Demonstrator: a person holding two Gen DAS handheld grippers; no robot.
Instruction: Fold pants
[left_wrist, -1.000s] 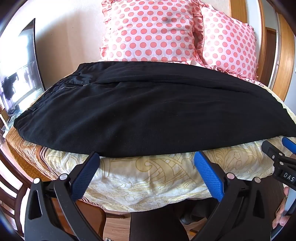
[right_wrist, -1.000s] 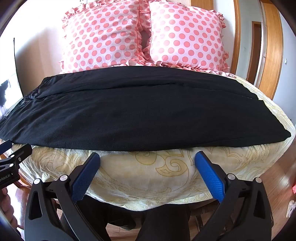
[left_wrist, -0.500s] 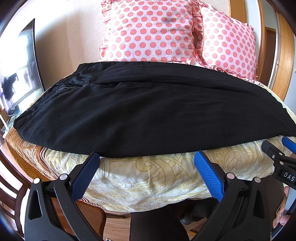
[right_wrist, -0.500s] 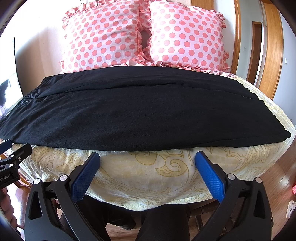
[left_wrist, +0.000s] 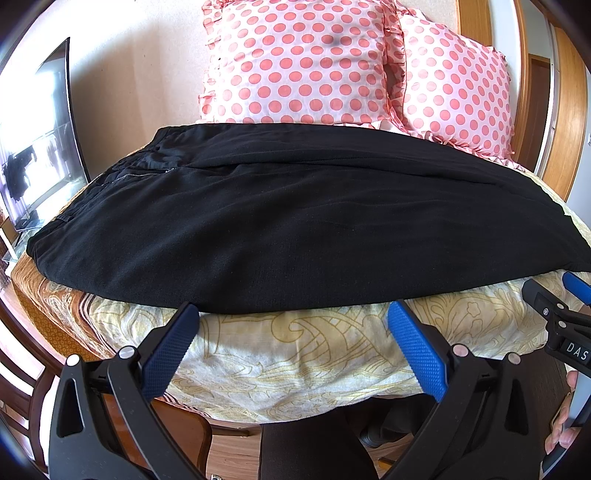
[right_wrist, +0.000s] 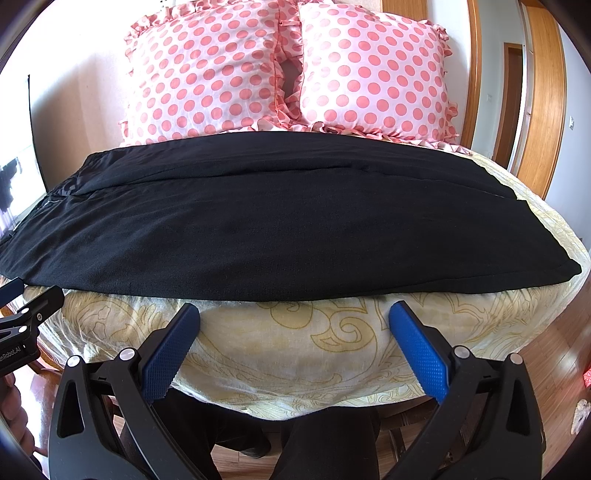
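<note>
Left wrist view: my left gripper hangs with jaws wide, just short of the black pants laid lengthwise across the yellow patterned tablecloth. My right gripper is likewise spread, empty, beside the pants' near edge.

The left gripper has its jaws spread wide, blue pads angled outward, and grips nothing. The right gripper is likewise agape and bare, level with the left and just beside it. A hand shows at the right gripper's handle, another hand at the left's.
</note>
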